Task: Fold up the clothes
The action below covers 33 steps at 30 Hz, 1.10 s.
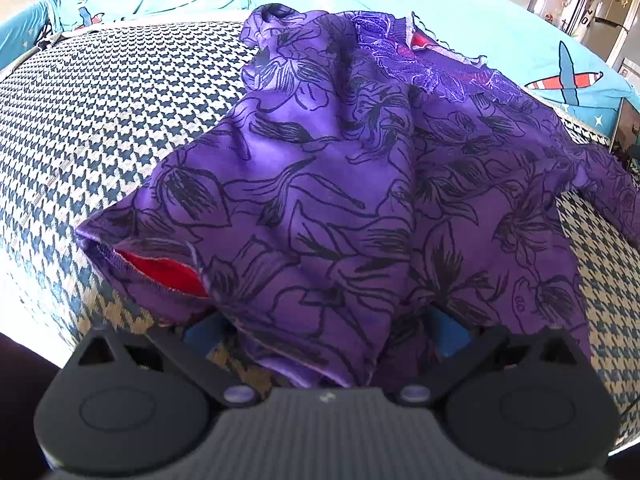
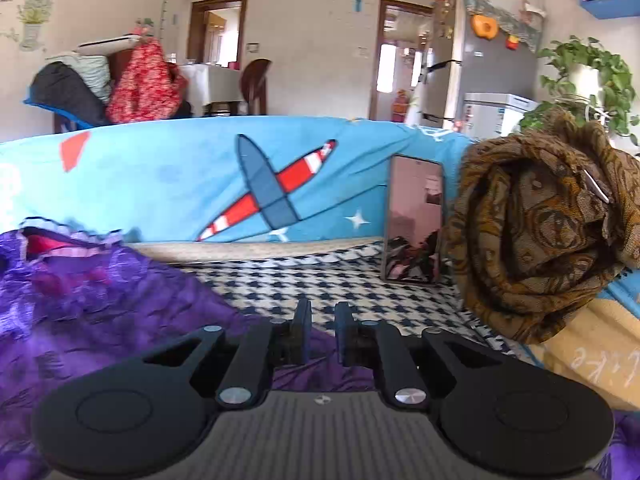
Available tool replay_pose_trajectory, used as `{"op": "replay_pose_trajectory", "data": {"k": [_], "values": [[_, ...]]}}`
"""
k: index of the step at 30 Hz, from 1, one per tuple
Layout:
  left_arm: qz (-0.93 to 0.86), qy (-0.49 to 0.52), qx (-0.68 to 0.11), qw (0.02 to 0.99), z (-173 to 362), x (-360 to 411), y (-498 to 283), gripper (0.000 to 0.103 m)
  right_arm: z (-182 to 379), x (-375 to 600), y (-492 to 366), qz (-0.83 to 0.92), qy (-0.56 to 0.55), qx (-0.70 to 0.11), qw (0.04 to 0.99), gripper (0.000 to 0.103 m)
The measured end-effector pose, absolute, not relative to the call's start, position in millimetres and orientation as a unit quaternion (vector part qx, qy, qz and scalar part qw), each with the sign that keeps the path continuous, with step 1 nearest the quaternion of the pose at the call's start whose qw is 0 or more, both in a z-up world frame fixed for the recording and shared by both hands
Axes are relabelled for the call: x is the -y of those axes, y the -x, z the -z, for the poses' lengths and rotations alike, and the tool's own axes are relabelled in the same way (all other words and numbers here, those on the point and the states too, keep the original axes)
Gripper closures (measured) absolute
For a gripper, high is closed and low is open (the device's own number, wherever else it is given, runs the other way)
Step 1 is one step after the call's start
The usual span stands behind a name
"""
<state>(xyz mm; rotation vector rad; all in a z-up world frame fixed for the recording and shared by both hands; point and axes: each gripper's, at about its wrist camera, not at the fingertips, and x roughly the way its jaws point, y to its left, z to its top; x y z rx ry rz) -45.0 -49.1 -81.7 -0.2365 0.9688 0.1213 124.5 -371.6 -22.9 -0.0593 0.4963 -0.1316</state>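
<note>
Your purple garment (image 1: 328, 184), printed with black line flowers, lies spread on the houndstooth mat (image 1: 104, 120) that covers the sofa seat. In the left wrist view its long axis runs from the hem at your left claw (image 1: 324, 332) up and away toward the neckline (image 1: 416, 36), which points at the light-blue cover with the aeroplane print (image 1: 520, 32) on the backrest. A red lining shows at the neckline and again in the sleeve opening (image 1: 160, 272) that points out to the left. The other sleeve trails off toward the right edge. The cloth is rumpled, with a ridge down the middle.

Your left claw stands wide, blue pads (image 1: 200, 332) showing on both sides, and the near hem is bunched up between them; the fabric hides the pad faces, so you cannot tell whether they press on it.

Your right claw (image 2: 323, 330) is nearly closed, a narrow gap between the fingers and nothing in it. It hangs over the garment's right part (image 2: 100, 312), pointing across the mat toward the backrest. Ahead of it a phone (image 2: 414, 220) leans upright against the cover, just beside a rolled brown patterned cloth (image 2: 540, 232) at the right.
</note>
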Motion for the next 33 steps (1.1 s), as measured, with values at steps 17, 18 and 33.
{"op": "replay_pose_trajectory", "data": {"k": [17, 18, 33], "values": [[-0.099, 0.096, -0.445, 0.885, 75, 29, 61, 0.000, 65, 303, 9, -0.070, -0.015, -0.314, 0.947, 0.081], [-0.100, 0.095, -0.445, 0.885, 74, 28, 61, 0.000, 67, 301, 15, -0.078, -0.016, -0.316, 0.945, 0.079], [-0.116, 0.114, -0.429, 0.888, 69, 6, 68, 0.000, 75, 264, 115, -0.163, 0.030, -0.319, 0.933, 0.067]]}}
